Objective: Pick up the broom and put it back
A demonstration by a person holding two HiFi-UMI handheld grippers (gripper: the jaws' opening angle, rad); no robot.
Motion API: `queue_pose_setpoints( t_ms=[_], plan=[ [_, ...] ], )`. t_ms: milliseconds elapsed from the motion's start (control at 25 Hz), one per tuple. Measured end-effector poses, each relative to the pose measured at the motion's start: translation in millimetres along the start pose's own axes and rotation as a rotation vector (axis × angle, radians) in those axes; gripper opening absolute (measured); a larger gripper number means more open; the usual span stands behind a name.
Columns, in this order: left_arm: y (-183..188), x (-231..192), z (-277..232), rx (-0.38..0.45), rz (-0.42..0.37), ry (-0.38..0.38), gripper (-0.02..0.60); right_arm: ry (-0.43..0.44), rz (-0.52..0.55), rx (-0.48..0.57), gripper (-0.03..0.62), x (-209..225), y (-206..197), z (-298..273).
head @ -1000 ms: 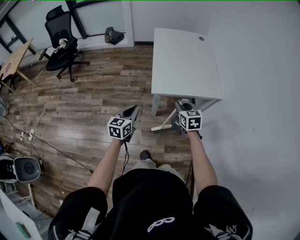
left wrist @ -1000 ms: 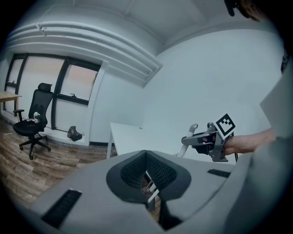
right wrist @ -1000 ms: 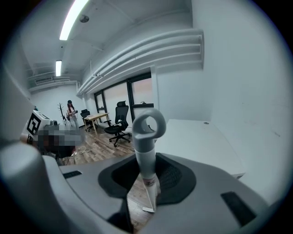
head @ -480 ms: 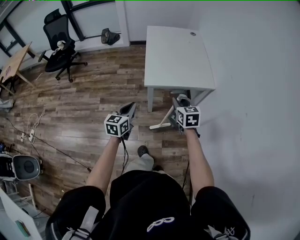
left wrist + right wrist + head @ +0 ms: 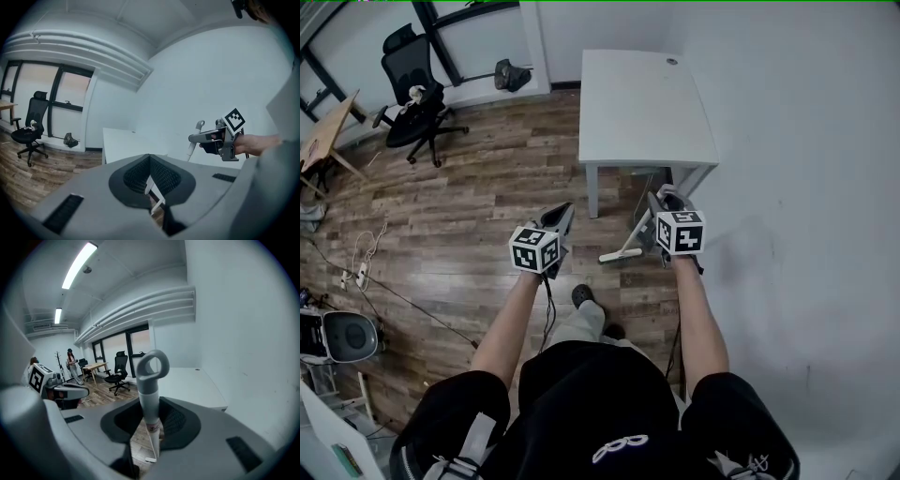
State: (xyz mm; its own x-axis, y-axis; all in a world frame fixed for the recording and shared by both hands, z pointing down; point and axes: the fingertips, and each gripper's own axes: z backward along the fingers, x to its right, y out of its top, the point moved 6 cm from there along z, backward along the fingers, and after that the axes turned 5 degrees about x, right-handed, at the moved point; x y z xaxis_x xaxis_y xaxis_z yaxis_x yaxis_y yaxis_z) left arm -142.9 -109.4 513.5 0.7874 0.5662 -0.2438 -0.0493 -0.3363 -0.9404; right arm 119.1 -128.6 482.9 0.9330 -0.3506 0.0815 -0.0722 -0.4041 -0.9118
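Observation:
The broom (image 5: pixel 628 246) has a white handle and a narrow white head that hangs low over the wood floor. My right gripper (image 5: pixel 664 202) is shut on the handle, in front of the white table (image 5: pixel 642 103). In the right gripper view the handle (image 5: pixel 151 404) stands upright between the jaws, its grey ring on top. My left gripper (image 5: pixel 564 214) is to the left of it, jaws together and holding nothing. From the left gripper view (image 5: pixel 150 157) I see the right gripper (image 5: pixel 202 138) with the broom handle (image 5: pixel 192 146) at the right.
A white wall runs along the right. A black office chair (image 5: pixel 412 89) and a wooden table (image 5: pixel 323 122) stand at the far left. Cables and a power strip (image 5: pixel 356 267) lie on the floor at left. A person (image 5: pixel 72 364) stands far off.
Both grippers have moved forward toward the white table, which now lies closer to them. The broom has stayed in the right gripper's hold.

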Motion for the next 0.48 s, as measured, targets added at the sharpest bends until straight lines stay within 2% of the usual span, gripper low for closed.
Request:
queue_pose_setpoints(
  t_ms=[480],
  plan=[
    [-15, 48, 8, -0.008, -0.02, -0.056, 0.011, -0.05, -0.015, 0.01, 0.117, 11, -27, 66]
  ],
)
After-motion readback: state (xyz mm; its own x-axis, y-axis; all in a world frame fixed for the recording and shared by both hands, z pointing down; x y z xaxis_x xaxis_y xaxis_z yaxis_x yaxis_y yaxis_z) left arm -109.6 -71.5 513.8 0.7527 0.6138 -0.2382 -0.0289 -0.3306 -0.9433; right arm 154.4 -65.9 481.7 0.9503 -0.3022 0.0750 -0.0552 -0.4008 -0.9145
